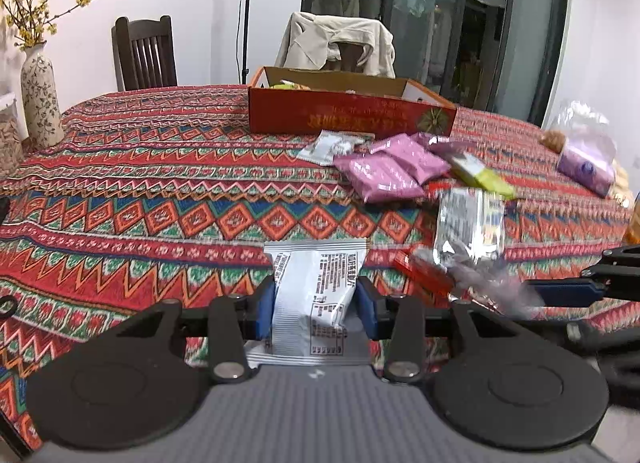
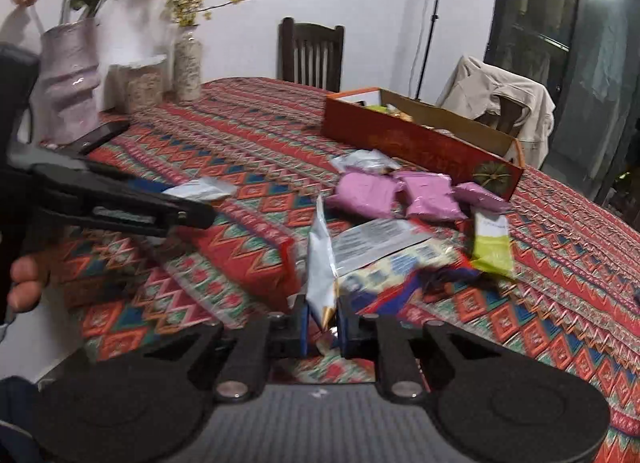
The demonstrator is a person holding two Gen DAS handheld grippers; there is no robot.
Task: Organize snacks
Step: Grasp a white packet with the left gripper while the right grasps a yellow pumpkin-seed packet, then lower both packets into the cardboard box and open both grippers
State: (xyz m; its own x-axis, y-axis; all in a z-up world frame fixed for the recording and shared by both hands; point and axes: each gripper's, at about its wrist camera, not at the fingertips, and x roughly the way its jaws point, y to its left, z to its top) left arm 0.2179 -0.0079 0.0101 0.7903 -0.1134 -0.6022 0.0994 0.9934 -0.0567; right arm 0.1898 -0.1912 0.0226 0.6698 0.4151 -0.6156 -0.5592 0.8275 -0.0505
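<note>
My left gripper [image 1: 316,305] is shut on a white snack packet [image 1: 316,295] and holds it above the patterned tablecloth [image 1: 140,199]. My right gripper [image 2: 322,327] is shut on the edge of a silver-white snack packet [image 2: 320,263], held upright on edge. The orange-red cardboard box [image 1: 348,115] stands at the far side with some snacks inside; it also shows in the right wrist view [image 2: 420,147]. Pink packets [image 1: 384,175] lie in front of it, with a green-white packet [image 1: 480,175] and a silver packet [image 1: 468,227] nearby. The left gripper shows in the right wrist view [image 2: 120,203].
A floral vase [image 1: 40,99] with yellow flowers and a jar stand at the table's left. A clear bag with a purple packet [image 1: 588,159] lies at the right. A dark phone [image 2: 104,135] lies near a pink vase [image 2: 68,79]. Two chairs stand behind the table.
</note>
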